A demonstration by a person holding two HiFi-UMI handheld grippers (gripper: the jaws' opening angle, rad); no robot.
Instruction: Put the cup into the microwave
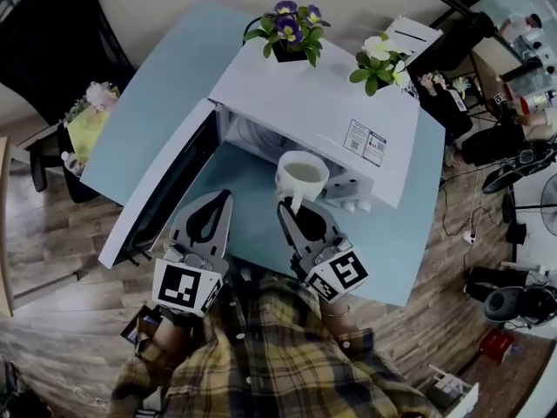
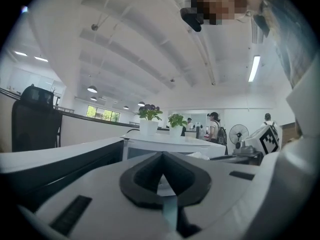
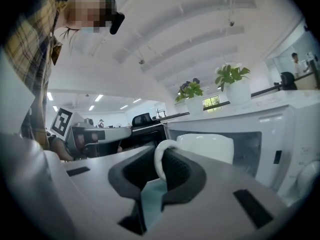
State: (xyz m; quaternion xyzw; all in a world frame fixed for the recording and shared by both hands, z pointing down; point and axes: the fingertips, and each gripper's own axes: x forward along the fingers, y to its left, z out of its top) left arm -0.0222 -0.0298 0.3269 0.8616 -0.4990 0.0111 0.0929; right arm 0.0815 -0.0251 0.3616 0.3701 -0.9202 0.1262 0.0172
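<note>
Finding one, far left: the microwave's door (image 1: 161, 190) stands swung fully open to the left, its inner face towards the cavity. The light blue tabletop (image 1: 157, 103) carries the appliance.

Finding two: your left tool (image 1: 224, 200) is clenched, its tips together with nothing between them. It sits level over the tabletop, between the open door and the cavity mouth, touching neither as far as the head view shows. Its marker cube (image 1: 184, 287) lies near your plaid shirt (image 1: 278, 355).

Finding three: the white microwave (image 1: 322, 111) is set at an angle on the tabletop, its cavity open towards you.

Finding four: the cup (image 1: 302, 174), white, is upright and clear of the tabletop, hanging at the right part of the cavity mouth, just below the front edge of the microwave's top. Whether its far side has crossed the threshold cannot be told.

Finding five: your right tool (image 1: 285, 209) is grasping the cup by its handle (image 3: 159, 161); the handle loop is pinched between the dark pads, with the cup body beyond the tips.

Finding six, on the microwave's top: a purple-flowered potted plant (image 1: 289, 31) stands to the left and a white-flowered potted plant (image 1: 379, 62) to the right, apart from each other, both upright.
</note>
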